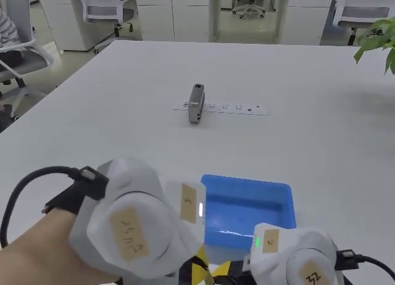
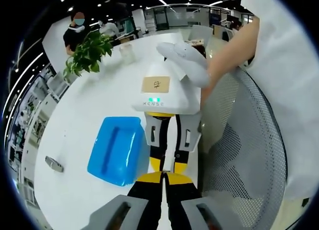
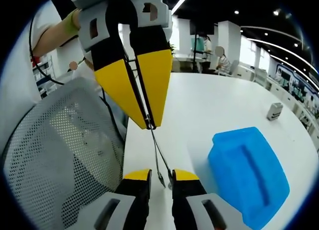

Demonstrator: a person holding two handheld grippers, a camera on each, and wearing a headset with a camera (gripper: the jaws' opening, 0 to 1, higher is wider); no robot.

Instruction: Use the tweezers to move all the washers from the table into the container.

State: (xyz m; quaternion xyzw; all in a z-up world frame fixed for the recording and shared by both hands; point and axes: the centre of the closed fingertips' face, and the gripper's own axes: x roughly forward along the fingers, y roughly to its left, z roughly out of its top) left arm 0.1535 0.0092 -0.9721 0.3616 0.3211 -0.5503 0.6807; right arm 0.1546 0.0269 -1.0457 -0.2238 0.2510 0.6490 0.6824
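we see the left gripper [image 3: 149,124] clamped together on the tweezers [image 3: 155,150]. their free end reaches between the jaws of the right gripper [image 3: 160,176], which stand slightly apart. the blue container [image 3: 249,170] sits just right of that gripper on the white table [image 3: 199,105].

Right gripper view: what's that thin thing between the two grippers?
Tweezers. In the right gripper view the left gripper pinches one end of them, and their tips reach in between the right gripper's jaws.
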